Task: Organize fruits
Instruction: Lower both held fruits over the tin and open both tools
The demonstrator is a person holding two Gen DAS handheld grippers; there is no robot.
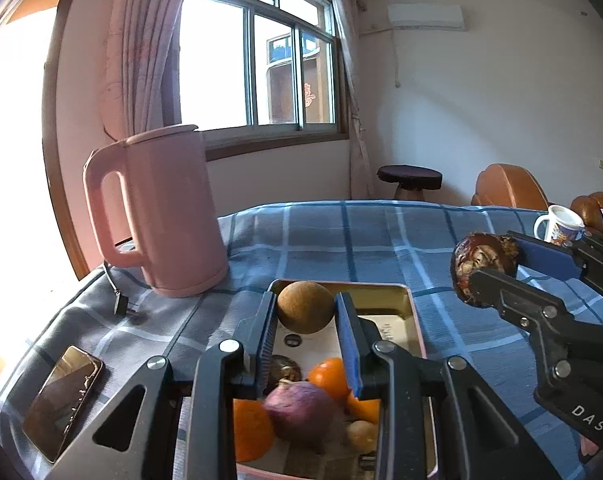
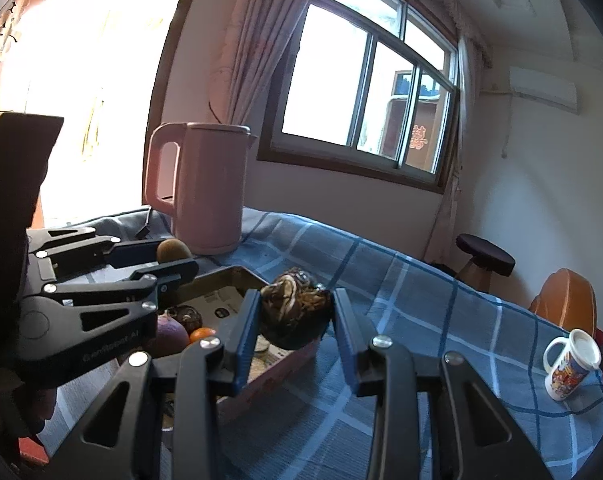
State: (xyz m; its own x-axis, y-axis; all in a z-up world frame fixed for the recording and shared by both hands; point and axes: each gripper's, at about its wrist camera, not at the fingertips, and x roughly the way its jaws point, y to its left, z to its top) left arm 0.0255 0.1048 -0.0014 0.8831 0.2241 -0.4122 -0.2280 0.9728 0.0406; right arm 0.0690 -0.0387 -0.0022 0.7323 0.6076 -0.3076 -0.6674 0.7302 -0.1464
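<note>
I am gripping a round brown fruit (image 1: 305,307) in my left fingers (image 1: 305,320), above the tray's (image 1: 415,320) far end. My right fingers (image 2: 295,320) are clamping a dark wrinkled fruit (image 2: 295,312), probably just outside the tray's right rim.

Brown round fruit (image 1: 305,307) held above tray (image 1: 415,320), dark wrinkled fruit (image 2: 295,312) aloft

Two grippers were up: the left gripper (image 1: 305,312) at 6 o'clock, the right gripper (image 1: 497,264) at 3 o'clock. One tin tray (image 1: 415,320) held three oranges (image 1: 331,374), one purple fruit (image 1: 303,412). One kettle (image 1: 173,216), one phone (image 1: 63,400), one mug (image 1: 557,226).
</note>
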